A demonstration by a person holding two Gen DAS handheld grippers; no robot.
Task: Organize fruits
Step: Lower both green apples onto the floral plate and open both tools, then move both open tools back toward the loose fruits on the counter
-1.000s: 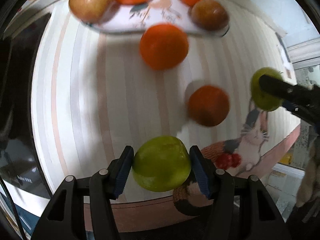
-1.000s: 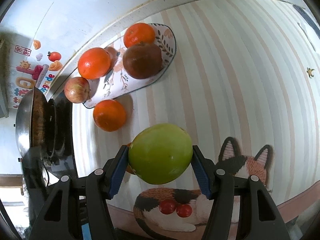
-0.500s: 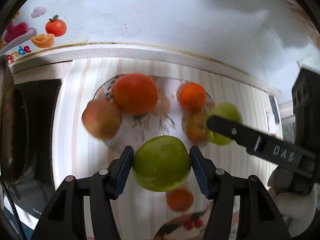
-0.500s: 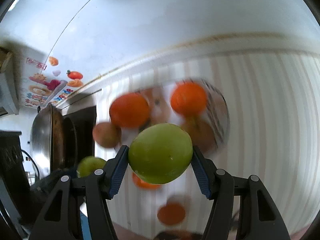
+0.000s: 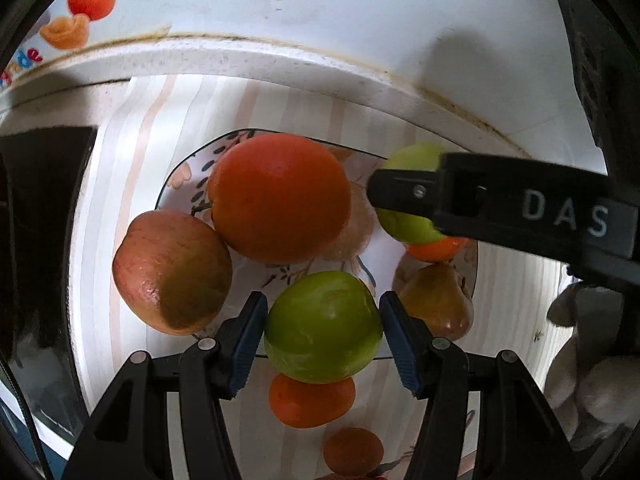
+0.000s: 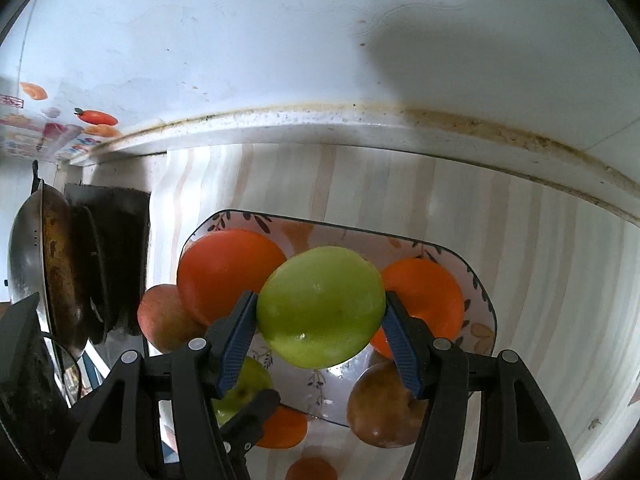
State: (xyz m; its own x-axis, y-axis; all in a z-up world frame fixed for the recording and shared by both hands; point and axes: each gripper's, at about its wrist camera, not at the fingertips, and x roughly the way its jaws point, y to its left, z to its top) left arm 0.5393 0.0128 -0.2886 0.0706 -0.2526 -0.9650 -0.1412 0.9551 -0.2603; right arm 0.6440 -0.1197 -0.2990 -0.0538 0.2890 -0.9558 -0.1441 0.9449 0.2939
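A patterned plate (image 5: 180,184) near the wall holds a large orange (image 5: 280,200), a red-green apple (image 5: 172,272), a small orange (image 5: 436,246) and a brownish fruit (image 5: 436,300). My left gripper (image 5: 323,320) is shut on a green apple (image 5: 324,328) above the plate's near edge. My right gripper (image 6: 320,312) holds a second green apple (image 6: 320,304) over the plate's middle (image 6: 486,308). Its jaws are opening, and both pads still touch the apple. The right gripper's finger (image 5: 480,200) crosses the left wrist view.
Two oranges (image 5: 312,400) (image 5: 354,452) lie on the striped mat below the plate. A wok (image 6: 44,272) and a dark stove top (image 6: 112,248) stand at the left. The wall ledge (image 6: 360,128) runs just behind the plate. A hand (image 5: 592,360) shows at the right.
Both grippers have carried their green apples from the cat-print end of the mat to above the plate by the wall. The plate's fruits now look larger and closer.
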